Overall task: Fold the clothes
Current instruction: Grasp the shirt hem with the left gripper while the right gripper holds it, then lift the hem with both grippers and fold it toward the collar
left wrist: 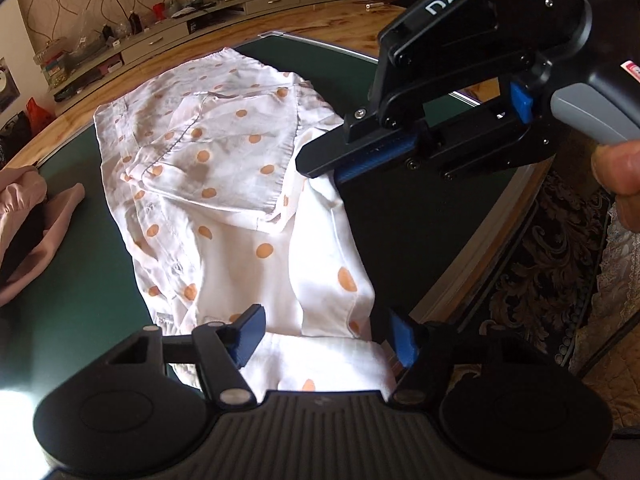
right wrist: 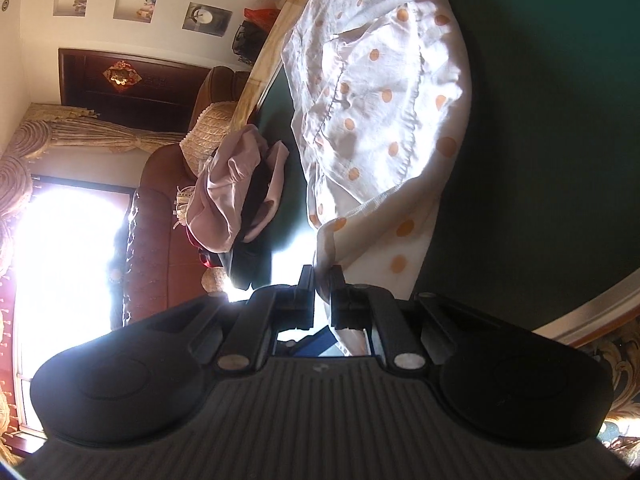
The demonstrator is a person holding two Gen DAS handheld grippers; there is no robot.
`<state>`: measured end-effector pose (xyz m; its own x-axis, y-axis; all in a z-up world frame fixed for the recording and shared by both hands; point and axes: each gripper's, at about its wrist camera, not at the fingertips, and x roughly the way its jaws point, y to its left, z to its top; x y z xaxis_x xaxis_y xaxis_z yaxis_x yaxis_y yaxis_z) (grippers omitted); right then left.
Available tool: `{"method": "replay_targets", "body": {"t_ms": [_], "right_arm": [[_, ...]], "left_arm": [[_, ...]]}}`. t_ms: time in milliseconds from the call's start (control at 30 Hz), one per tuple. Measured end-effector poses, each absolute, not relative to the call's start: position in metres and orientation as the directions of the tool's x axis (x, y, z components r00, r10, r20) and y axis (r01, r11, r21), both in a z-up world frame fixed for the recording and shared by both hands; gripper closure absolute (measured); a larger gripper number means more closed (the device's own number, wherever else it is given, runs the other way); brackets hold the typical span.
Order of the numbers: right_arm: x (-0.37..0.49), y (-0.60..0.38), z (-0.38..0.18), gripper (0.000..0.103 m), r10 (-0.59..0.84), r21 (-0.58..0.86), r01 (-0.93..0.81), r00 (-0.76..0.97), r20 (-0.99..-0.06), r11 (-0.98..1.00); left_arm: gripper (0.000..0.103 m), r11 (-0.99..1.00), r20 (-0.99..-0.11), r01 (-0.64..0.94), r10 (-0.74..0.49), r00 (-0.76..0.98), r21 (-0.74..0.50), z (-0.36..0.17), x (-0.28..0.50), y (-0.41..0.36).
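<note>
A white garment with orange dots (left wrist: 224, 168) lies spread on the dark green table (left wrist: 72, 264), partly folded over itself. My left gripper (left wrist: 326, 338) is open, its blue pads on either side of the garment's near edge, not closed on it. My right gripper (left wrist: 316, 168) shows in the left wrist view at the garment's right side, shut on a fold of the cloth. In the right wrist view its jaws (right wrist: 323, 280) pinch the garment's edge (right wrist: 384, 120), and the cloth rises from the table toward them.
A pile of pink and dark clothes (left wrist: 24, 216) sits at the table's left edge; it also shows in the right wrist view (right wrist: 236, 196). The table's wooden rim (left wrist: 472, 256) runs along the right. A brown sofa (right wrist: 160, 240) stands beyond.
</note>
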<state>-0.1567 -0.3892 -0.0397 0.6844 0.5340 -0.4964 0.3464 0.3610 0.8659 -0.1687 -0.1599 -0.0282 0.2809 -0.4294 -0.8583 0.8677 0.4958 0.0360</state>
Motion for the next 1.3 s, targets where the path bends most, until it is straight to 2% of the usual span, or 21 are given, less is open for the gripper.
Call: {"method": "replay_targets", "body": {"t_ms": [33, 67, 100, 133, 233, 300, 367, 400, 533, 733, 800, 833, 900, 933, 967, 1033, 1067, 1100, 1133, 1167, 1300], "right_arm": [[-0.154, -0.389, -0.04, 0.093, 0.537, 0.866, 0.347, 0.682, -0.497, 0.36], [-0.152, -0.387, -0.039, 0.092, 0.539, 0.862, 0.341, 0.677, -0.502, 0.374], [-0.151, -0.385, -0.037, 0.09, 0.539, 0.855, 0.33, 0.67, -0.511, 0.4], [-0.149, -0.383, -0.036, 0.088, 0.538, 0.847, 0.318, 0.664, -0.519, 0.425], [-0.162, -0.359, -0.029, 0.061, 0.455, 0.685, 0.128, 0.658, -0.6, 0.717], [-0.172, -0.341, -0.025, 0.045, 0.377, 0.49, -0.024, 0.671, -0.638, 0.872], [-0.182, -0.323, -0.02, 0.019, 0.294, 0.25, -0.168, 0.697, -0.654, 0.954], [-0.188, -0.314, -0.018, 0.015, 0.253, 0.119, -0.233, 0.713, -0.654, 0.965], [-0.206, -0.279, -0.013, 0.011, 0.134, -0.358, -0.427, 0.776, -0.616, 0.831], [-0.192, -0.243, -0.042, 0.011, 0.145, -0.453, -0.495, 0.777, -0.612, 0.741], [-0.188, -0.236, -0.048, 0.017, 0.144, -0.479, -0.481, 0.8, -0.583, 0.734], [-0.186, -0.234, -0.051, 0.026, 0.147, -0.49, -0.482, 0.805, -0.574, 0.726], [-0.177, -0.234, -0.056, 0.059, 0.14, -0.497, -0.494, 0.795, -0.59, 0.713], [-0.172, -0.235, -0.057, 0.092, 0.145, -0.485, -0.508, 0.781, -0.607, 0.712], [-0.168, -0.238, -0.057, 0.099, 0.163, -0.457, -0.529, 0.762, -0.627, 0.716], [-0.158, -0.246, -0.055, 0.099, 0.237, -0.342, -0.588, 0.692, -0.682, 0.733], [-0.157, -0.25, -0.051, 0.099, 0.253, -0.315, -0.587, 0.687, -0.681, 0.746], [-0.156, -0.255, -0.046, 0.099, 0.258, -0.302, -0.574, 0.696, -0.67, 0.761], [-0.155, -0.259, -0.04, 0.099, 0.262, -0.285, -0.559, 0.702, -0.662, 0.779], [-0.154, -0.263, -0.033, 0.099, 0.264, -0.264, -0.544, 0.706, -0.657, 0.797], [-0.154, -0.272, -0.01, 0.099, 0.266, -0.233, -0.52, 0.712, -0.65, 0.822]], "left_arm": [[0.063, 0.505, -0.862, 0.863, -0.428, 0.272, 0.022, -0.031, -0.165, -0.159], [0.082, 0.517, -0.864, 0.856, -0.431, 0.259, -0.001, -0.033, -0.16, -0.157], [0.087, 0.532, -0.864, 0.846, -0.441, 0.242, -0.035, -0.034, -0.155, -0.154], [0.089, 0.544, -0.862, 0.837, -0.449, 0.234, -0.056, -0.035, -0.151, -0.151], [0.092, 0.561, -0.849, 0.825, -0.468, 0.246, -0.071, -0.032, -0.144, -0.143], [0.092, 0.557, -0.84, 0.827, -0.483, 0.249, -0.076, -0.027, -0.141, -0.139], [0.092, 0.553, -0.839, 0.83, -0.486, 0.244, -0.079, -0.025, -0.139, -0.138], [0.092, 0.55, -0.839, 0.831, -0.488, 0.241, -0.081, -0.023, -0.138, -0.137], [0.092, 0.547, -0.839, 0.833, -0.49, 0.237, -0.084, -0.02, -0.136, -0.137], [0.092, 0.535, -0.831, 0.837, -0.515, 0.21, -0.12, -0.016, -0.136, -0.14], [0.092, 0.521, -0.83, 0.844, -0.522, 0.195, -0.129, -0.015, -0.137, -0.14], [0.092, 0.514, -0.832, 0.848, -0.522, 0.189, -0.13, -0.015, -0.137, -0.14], [0.092, 0.499, -0.834, 0.857, -0.522, 0.178, -0.13, -0.016, -0.138, -0.14], [0.092, 0.493, -0.835, 0.861, -0.521, 0.175, -0.128, -0.016, -0.139, -0.14], [0.091, 0.487, -0.837, 0.864, -0.52, 0.171, -0.126, -0.016, -0.14, -0.139], [0.083, 0.478, -0.842, 0.873, -0.506, 0.188, -0.092, -0.018, -0.146, -0.14], [0.068, 0.474, -0.844, 0.878, -0.497, 0.202, -0.07, -0.018, -0.15, -0.14], [0.046, 0.469, -0.846, 0.882, -0.488, 0.215, -0.047, -0.019, -0.154, -0.141], [0.039, 0.464, -0.848, 0.885, -0.476, 0.234, -0.016, -0.019, -0.159, -0.142], [0.034, 0.459, -0.85, 0.888, -0.46, 0.258, 0.021, -0.02, -0.165, -0.145], [0.035, 0.438, -0.856, 0.889, -0.401, 0.326, 0.134, -0.023, -0.181, -0.162]]}}
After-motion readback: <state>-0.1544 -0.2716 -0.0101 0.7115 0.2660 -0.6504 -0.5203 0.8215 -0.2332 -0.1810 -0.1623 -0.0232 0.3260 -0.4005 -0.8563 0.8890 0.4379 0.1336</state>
